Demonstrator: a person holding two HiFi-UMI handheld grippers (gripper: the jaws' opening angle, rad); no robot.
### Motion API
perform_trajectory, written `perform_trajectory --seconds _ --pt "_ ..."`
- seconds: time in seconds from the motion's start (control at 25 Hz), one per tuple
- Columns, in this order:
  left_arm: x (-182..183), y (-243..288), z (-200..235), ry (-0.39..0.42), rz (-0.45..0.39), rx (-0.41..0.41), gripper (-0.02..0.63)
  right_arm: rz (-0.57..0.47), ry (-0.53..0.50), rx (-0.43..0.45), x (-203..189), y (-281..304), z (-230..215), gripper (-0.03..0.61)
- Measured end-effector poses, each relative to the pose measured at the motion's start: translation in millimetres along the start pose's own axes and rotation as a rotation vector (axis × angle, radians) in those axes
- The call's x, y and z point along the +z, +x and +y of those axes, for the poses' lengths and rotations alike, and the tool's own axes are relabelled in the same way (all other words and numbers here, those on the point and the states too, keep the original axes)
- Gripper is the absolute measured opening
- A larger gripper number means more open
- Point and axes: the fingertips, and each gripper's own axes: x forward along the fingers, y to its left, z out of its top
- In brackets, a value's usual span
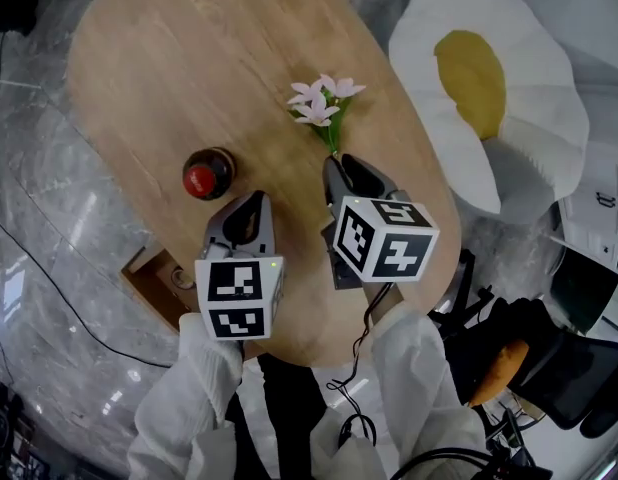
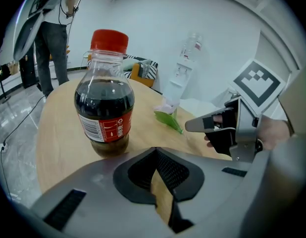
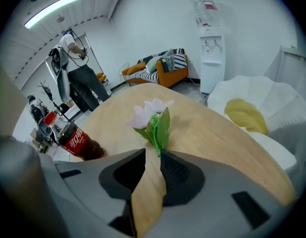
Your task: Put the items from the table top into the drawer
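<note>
**A:** What is done so far?

**B:** Nothing, judging by the scene. At near left, a drawer [image 1: 154,286] stands open under the wooden table [image 1: 169,58].

**A:** And the grippers?

**B:** The left gripper [image 1: 246,211] is closed and empty, just short of the cola bottle [image 1: 207,174]. The right gripper [image 1: 351,171] is partly open, with the stem of the artificial flower [image 1: 323,104] at its tips, ungripped, farther right.

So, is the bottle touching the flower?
Apart. The head view shows bare table between the bottle and the flower.
</note>
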Motion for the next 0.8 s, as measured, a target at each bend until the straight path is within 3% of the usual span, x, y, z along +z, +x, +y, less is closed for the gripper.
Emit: perform_trajectory --seconds 0.28,0.64,0.8 --pt "-14.6 2.5 13.2 -0.041 0.020 0.031 -0.006 0.031 -0.101 0.005 11.5 28.0 2.6 0.166" --pt "-20.5 1.8 16.5 -0.068 0.017 0.058 -0.006 0.049 -0.175 -0.047 19.2 43.4 -7.8 0.167" --pt "-23.2 -0.4 17.3 -0.068 0.021 0.060 -0.006 0.057 -0.189 -0.076 19.3 45.0 -12.6 0.120"
